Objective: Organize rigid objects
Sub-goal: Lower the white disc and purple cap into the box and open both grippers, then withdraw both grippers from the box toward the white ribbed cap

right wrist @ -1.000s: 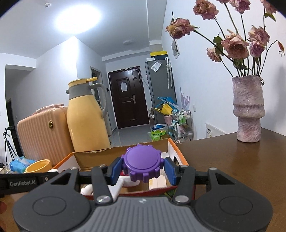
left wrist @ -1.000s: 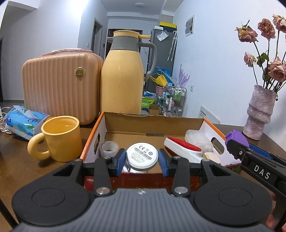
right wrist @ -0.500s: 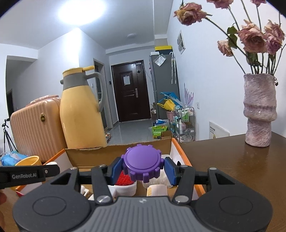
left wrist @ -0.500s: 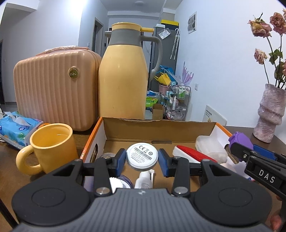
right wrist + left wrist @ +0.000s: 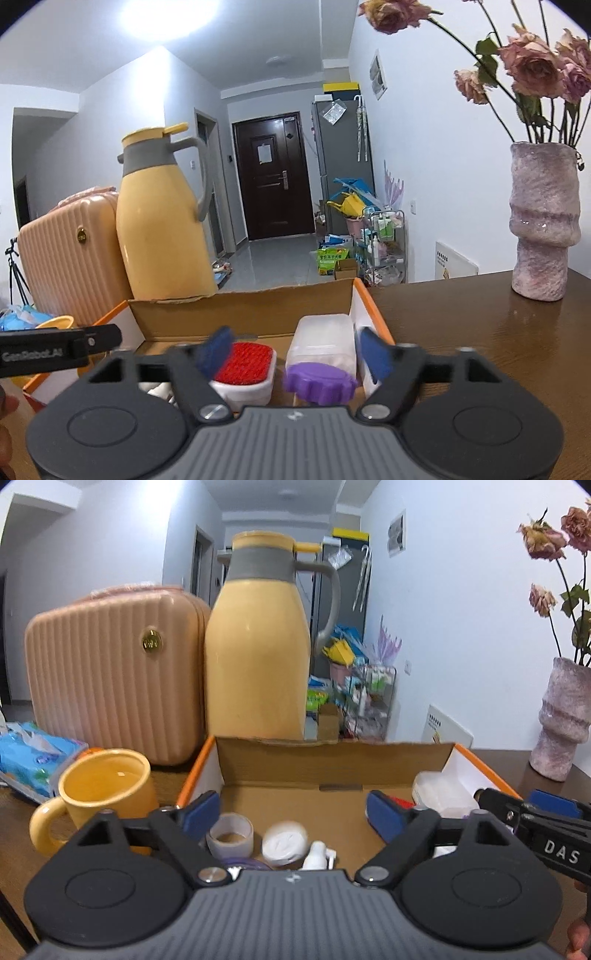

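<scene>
One brown wooden table (image 5: pixel 480 325), white walls, dark door (image 5: pixel 271 177)

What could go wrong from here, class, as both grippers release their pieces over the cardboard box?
1. The white round disc, blurred below the opening left gripper, may bounce onto the tape roll or small white bottle.
2. The purple gear-edged lid, free of the opening right gripper, looks tilted near the box wall; it might roll or wedge against the clear container.
</scene>
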A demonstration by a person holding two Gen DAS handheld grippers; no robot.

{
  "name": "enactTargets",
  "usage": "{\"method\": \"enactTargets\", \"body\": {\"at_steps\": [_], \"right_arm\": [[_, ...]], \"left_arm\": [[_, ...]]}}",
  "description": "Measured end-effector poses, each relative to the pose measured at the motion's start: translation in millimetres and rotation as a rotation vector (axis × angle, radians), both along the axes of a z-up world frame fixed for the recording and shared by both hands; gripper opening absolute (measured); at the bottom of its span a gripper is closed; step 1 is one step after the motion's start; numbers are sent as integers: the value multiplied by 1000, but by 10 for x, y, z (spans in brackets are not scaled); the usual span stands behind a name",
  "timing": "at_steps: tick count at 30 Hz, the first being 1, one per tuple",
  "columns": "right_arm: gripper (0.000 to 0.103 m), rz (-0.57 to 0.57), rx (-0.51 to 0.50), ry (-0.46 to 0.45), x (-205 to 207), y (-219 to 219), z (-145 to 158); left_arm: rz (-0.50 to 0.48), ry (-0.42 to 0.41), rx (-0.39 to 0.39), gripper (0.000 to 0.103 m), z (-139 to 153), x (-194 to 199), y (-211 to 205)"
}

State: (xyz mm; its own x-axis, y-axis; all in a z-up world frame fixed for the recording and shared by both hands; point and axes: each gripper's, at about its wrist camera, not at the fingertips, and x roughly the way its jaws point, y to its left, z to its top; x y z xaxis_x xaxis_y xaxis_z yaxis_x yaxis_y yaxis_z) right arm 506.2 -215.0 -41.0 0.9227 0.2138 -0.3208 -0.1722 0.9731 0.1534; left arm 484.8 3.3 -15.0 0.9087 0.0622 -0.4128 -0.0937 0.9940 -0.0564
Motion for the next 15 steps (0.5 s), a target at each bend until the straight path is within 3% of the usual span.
{"method": "enactTargets", "body": {"at_steps": [1,4,15], "right_arm": [[90,-6,2,-9,-12,-11,11],[101,-19,0,-25,-37,-17,40],[103,-50,7,-58,-121,-49,72]], "left_arm": [[0,-10,4,103,10,-18,-7],[19,-38,19,103,31,-55,-22],[46,-43,1,103,51,-86,25]]}}
